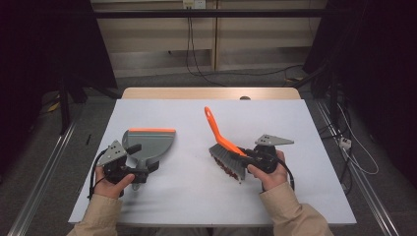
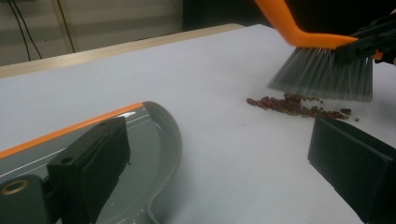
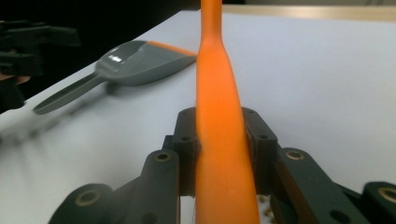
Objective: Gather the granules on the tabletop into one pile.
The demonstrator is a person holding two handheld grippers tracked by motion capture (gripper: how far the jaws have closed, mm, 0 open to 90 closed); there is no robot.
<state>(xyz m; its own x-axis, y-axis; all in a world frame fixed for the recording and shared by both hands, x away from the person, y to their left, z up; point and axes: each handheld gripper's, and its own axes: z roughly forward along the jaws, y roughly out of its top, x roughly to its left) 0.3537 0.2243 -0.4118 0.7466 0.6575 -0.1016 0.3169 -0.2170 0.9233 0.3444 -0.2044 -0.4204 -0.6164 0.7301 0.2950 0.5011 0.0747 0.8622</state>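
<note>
A grey dustpan [image 1: 151,141] with an orange front lip lies flat on the white table [image 1: 196,196], left of centre. My left gripper [image 1: 142,159] hovers at its handle end with the jaws wide apart and nothing pressed between them; in the left gripper view [image 2: 217,140] one jaw stands in front of the dustpan [image 2: 154,140]. My right gripper [image 1: 250,158] is shut on the orange handle of a brush [image 1: 216,130], clamped between both jaws [image 3: 219,133]. The grey bristles [image 2: 322,70] hang just above a small heap of dark red bits [image 2: 299,105] on the table.
A wooden table edge [image 1: 211,93] runs behind the white board. Cables [image 1: 344,142] lie on the floor to the right, and metal rails [image 1: 44,172] run along both sides. In the right gripper view the dustpan [image 3: 135,60] lies far left with its handle toward the other hand.
</note>
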